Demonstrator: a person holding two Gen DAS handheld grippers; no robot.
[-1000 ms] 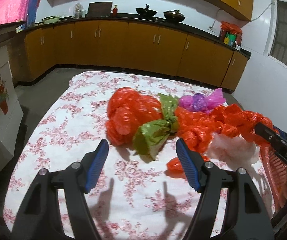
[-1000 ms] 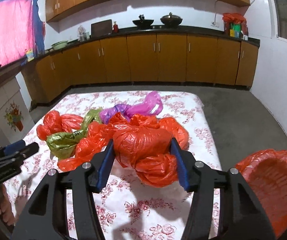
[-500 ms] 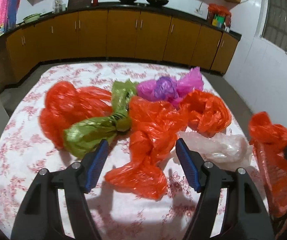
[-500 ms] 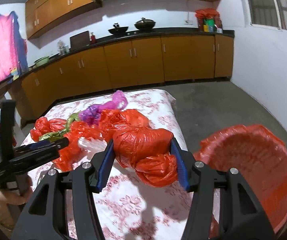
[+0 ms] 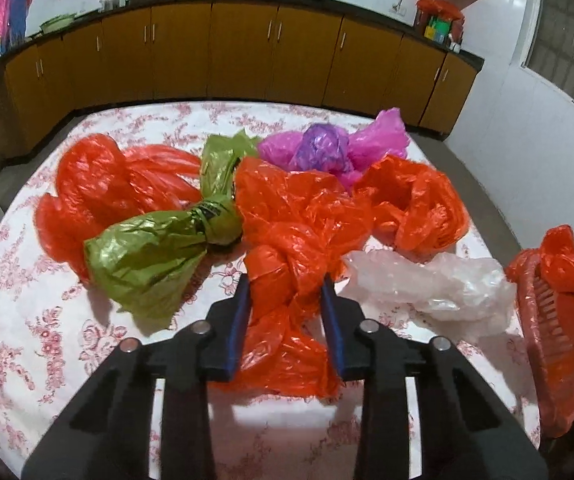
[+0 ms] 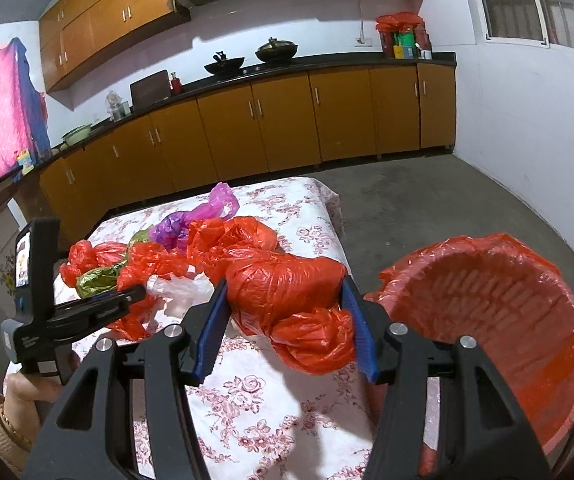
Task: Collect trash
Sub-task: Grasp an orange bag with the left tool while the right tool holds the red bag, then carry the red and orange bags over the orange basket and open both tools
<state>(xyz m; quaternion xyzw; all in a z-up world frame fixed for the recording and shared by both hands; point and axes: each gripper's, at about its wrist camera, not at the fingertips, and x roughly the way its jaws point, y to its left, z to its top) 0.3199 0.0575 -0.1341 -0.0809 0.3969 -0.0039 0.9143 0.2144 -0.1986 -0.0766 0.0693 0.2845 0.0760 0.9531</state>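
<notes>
Between my left hand-held gripper (image 5: pixel 285 300) pads, closing now, sits a knotted red bag (image 5: pixel 287 280) on the counter (image 5: pixel 47 340). My right hand-held gripper (image 6: pixel 285 320) clamps another red bundle (image 6: pixel 287 284) beside the lined basket (image 6: pixel 487 300), ready for dropping. Farther, green bag (image 5: pixel 151 252) and purple bag (image 5: pixel 327 148) wait.

Orange-brown cabinets (image 6: pixel 283 120), grey floor (image 6: pixel 427 200)
</notes>
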